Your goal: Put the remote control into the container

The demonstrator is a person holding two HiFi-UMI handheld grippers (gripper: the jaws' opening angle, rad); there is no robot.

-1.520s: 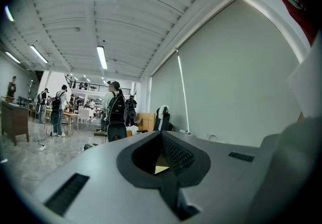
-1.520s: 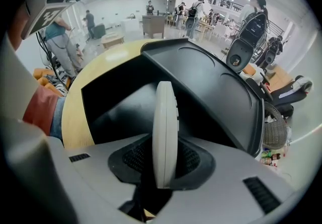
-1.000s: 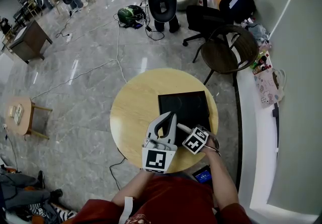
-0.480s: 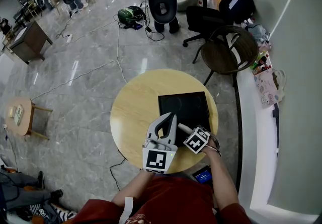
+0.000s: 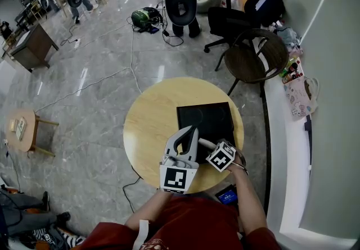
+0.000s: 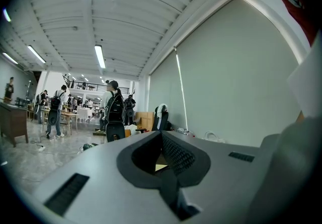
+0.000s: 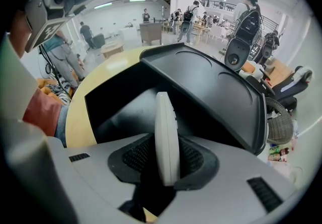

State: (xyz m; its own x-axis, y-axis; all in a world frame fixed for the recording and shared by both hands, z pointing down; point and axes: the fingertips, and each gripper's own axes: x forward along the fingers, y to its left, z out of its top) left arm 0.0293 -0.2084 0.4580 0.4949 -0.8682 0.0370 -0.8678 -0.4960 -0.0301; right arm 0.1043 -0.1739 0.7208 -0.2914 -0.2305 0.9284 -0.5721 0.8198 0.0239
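The right gripper [image 7: 166,161] has its jaws squeezed on the thin white plastic remote control [image 7: 166,127], whose long end points down into the flat black container [image 7: 216,87] just below.

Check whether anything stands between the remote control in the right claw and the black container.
Nothing visible does. The right claw grips the remote control at the black container's near edge; its inside looks bare. The left claw, shut and empty, is off to the side.

No legible text, labels or numbers
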